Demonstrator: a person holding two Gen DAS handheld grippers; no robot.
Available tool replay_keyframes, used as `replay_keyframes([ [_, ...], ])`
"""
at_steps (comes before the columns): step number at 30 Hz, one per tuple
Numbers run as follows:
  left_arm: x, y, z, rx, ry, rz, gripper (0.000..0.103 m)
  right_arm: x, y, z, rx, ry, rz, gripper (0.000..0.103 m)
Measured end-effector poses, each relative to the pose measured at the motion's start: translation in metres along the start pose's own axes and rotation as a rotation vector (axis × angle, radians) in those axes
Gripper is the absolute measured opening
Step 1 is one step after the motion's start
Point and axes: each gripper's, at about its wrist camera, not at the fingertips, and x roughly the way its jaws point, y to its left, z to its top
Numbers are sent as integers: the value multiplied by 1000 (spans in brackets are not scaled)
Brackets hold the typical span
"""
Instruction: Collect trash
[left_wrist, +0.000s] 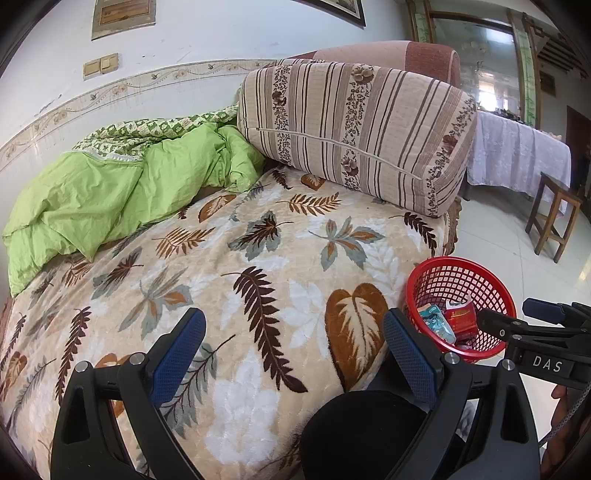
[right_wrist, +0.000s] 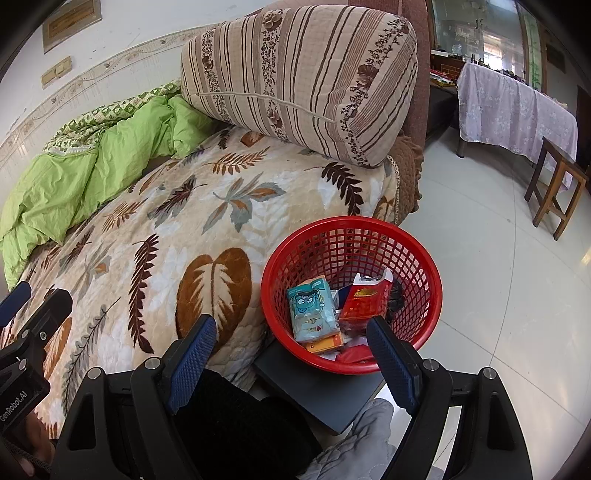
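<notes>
Grippers: left gripper (left_wrist: 293, 345) and right gripper (right_wrist: 291, 349) both have their blue-padded fingers spread wide, with nothing between the pads.
Left gripper placement: hangs over the near part of the leaf-print blanket (left_wrist: 258, 266), tilted down toward it, touching nothing.
Right gripper placement: hangs above the near rim of the red basket (right_wrist: 424, 266); its right finger (right_wrist: 391, 358) overlaps the basket's rim in the right wrist view, though contact cannot be told.
Lap: a dark-clothed knee (right_wrist: 236, 417) shows low between the right gripper's fingers, with a grey quilted cloth (right_wrist: 354, 443) beside it.
Basket support: the red basket sits on a dark flat slab (right_wrist: 317, 391) just beside the blanket's edge.
Trash: inside the basket lie a teal cartoon packet (right_wrist: 314, 310), a red packet (right_wrist: 364, 302) leaning next to it, an orange wrapper (right_wrist: 325, 345) under the teal one, and some white scraps.
Blanket surface: no loose litter visible on the part in view.
Middle ground: a crumpled green quilt (left_wrist: 110, 192) lies along the wall side of the blanket.
Further back: a striped floral cushion (left_wrist: 354, 133) rests at the far end of the blanket.
Far right: a wooden stool (right_wrist: 554, 184) stands on the pale tiled floor (right_wrist: 498, 295), near a table under a lilac cloth (right_wrist: 517, 107).
</notes>
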Motion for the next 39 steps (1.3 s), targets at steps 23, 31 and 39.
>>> replay_keyframes([
  [23,-2,-4,0,-2,10,-26,96,-1,-1,-1,4,-3,-4,86],
  [31,-1,55,-7,-175,59,85,96,12,12,11,-34,-8,7,86],
  [39,-9,196,-67,-471,166,443,96,58,126,29,-313,37,152,86],
])
